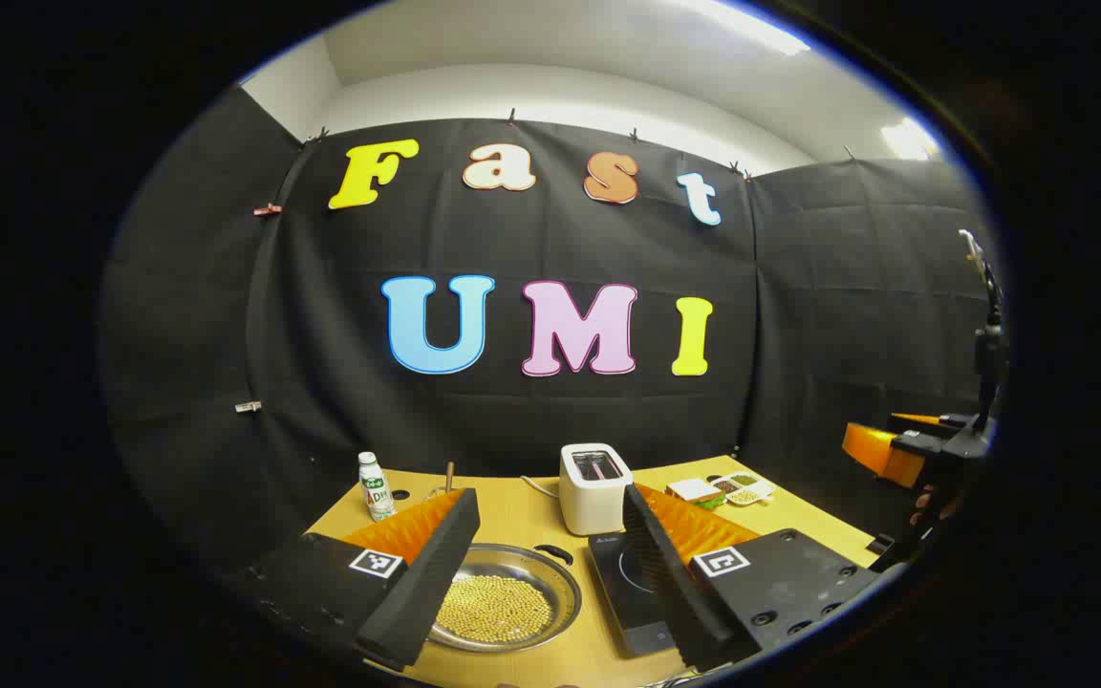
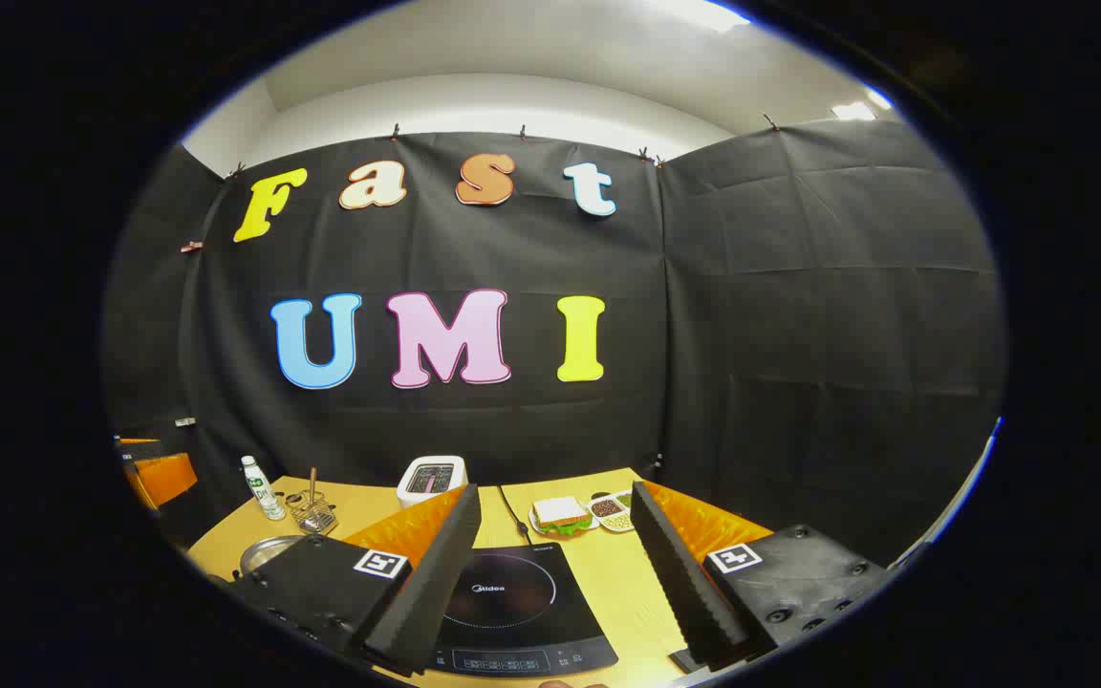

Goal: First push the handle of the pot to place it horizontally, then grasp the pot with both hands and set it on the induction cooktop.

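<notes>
The tabletop [image 1: 531,516] fills the lower middle of both views. The induction cooktop [image 2: 512,597] lies flat and bare at the lower centre of the right gripper view, probably kept free for the pot. The pot [image 1: 503,597], a shallow steel pan holding small yellow beads, sits just left of it. The left gripper [image 1: 550,564] and right gripper [image 2: 555,573] both hover with fingers apart, holding nothing.

Past my left tongs [image 1: 550,564] I see a white toaster [image 1: 593,487]; a bottle [image 1: 375,485] stands off left, sandwich [image 1: 697,492] and snack dishes [image 1: 746,489] right, all on the bench [image 1: 522,516].
</notes>
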